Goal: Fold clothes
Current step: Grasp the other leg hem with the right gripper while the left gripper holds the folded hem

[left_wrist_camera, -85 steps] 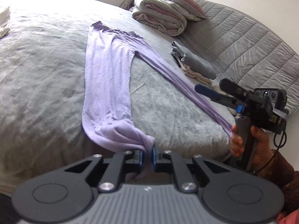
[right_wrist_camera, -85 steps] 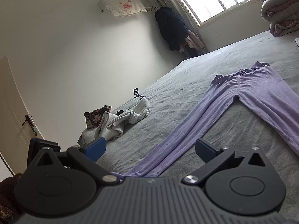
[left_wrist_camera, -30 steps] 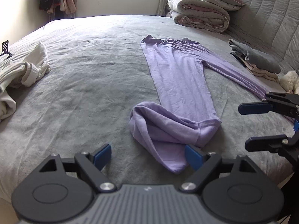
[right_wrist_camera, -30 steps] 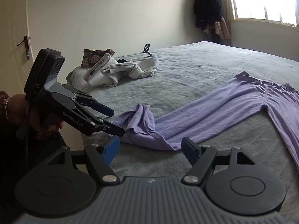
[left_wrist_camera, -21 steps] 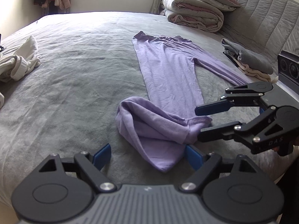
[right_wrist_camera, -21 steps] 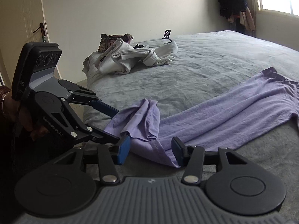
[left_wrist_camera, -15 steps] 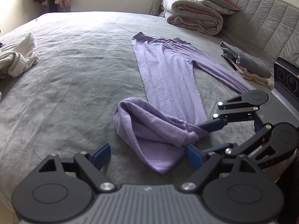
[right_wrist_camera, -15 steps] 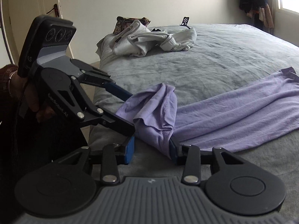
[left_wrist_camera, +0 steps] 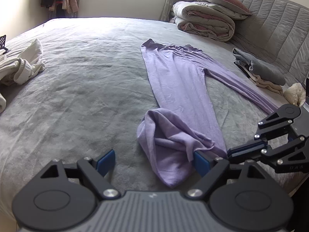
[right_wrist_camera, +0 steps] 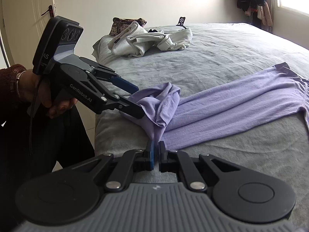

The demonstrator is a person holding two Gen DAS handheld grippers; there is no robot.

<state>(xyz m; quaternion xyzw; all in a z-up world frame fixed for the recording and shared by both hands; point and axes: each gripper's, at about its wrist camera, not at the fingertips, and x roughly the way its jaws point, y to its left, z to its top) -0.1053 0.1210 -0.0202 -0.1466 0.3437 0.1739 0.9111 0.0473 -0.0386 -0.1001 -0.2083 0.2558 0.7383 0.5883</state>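
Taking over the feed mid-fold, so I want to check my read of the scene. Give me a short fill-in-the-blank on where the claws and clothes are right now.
1. The right claw is shut on the bunched end of the ____ garment.
2. The left claw has its jaws ____, with the bunched cloth lying between them.
3. The crumpled white clothes lie on the grey ____.
4. The small folded stack has a ____ item on top.

Missing words: purple; open; bed; grey
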